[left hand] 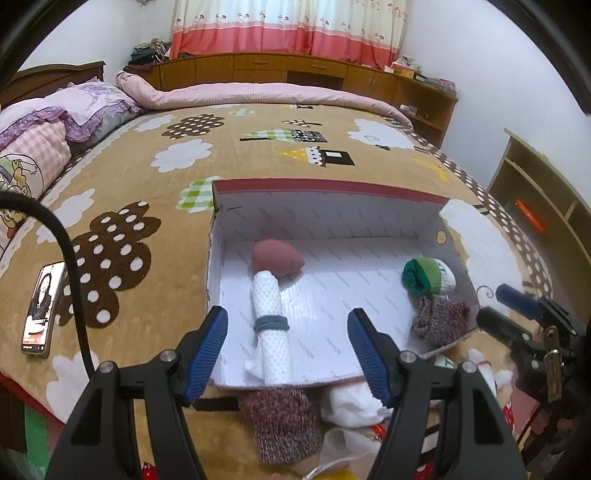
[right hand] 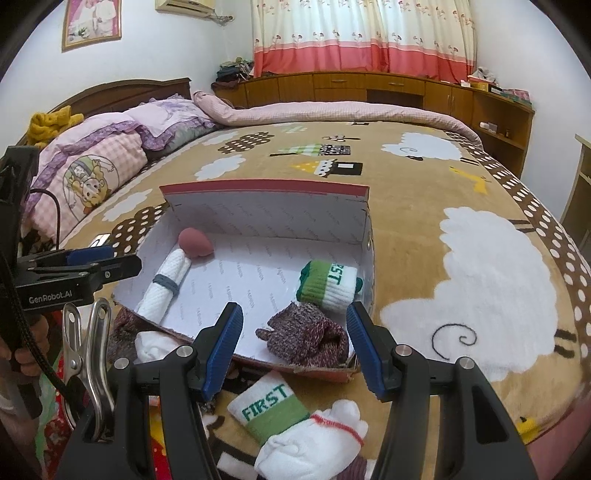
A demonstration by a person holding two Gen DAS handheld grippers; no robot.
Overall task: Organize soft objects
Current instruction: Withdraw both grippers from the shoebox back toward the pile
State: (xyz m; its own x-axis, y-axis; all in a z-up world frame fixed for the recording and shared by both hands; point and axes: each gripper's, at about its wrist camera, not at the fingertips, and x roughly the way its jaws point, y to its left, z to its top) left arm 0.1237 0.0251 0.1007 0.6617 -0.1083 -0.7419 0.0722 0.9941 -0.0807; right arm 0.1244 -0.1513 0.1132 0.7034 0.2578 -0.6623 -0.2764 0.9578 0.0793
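Left wrist view: left tool (left hand: pixel 287 349) released, blue pads spread wide, nothing between them. At 6 o'clock beneath the pads, marled maroon sock (left hand: pixel 282 424) flat on the bed, beside crumpled white socks (left hand: pixel 351 406). Beyond, white-lined shoebox (left hand: pixel 325 192) with low front edge; rolled white sock (left hand: pixel 271 325) bound by a grey band, lying across that front edge at 12 o'clock from the tool. Touching its far end, dark pink sock ball (left hand: pixel 277 258). At 2 o'clock, in the box's right part, green-and-white sock roll (left hand: pixel 428 277) with marled sock bundle (left hand: pixel 441 321) just in front. At 9 o'clock, phone (left hand: pixel 40 314) face-up on tan blanket (left hand: pixel 147 177).

Right wrist view: right tool (right hand: pixel 295 347) likewise released, empty. At 6 o'clock, loose "FIRST" sock (right hand: pixel 267 408) and white socks on the blanket, outside the box. Between the pads, marled bundle in the box's near right corner; green-and-white roll behind it at 1 o'clock. At 10 o'clock, rolled white sock and pink ball. Left tool visible at 9 o'clock. Farther, pillows (right hand: pixel 110 147), wooden cabinets (right hand: pixel 369 88), curtain (right hand: pixel 362 33).
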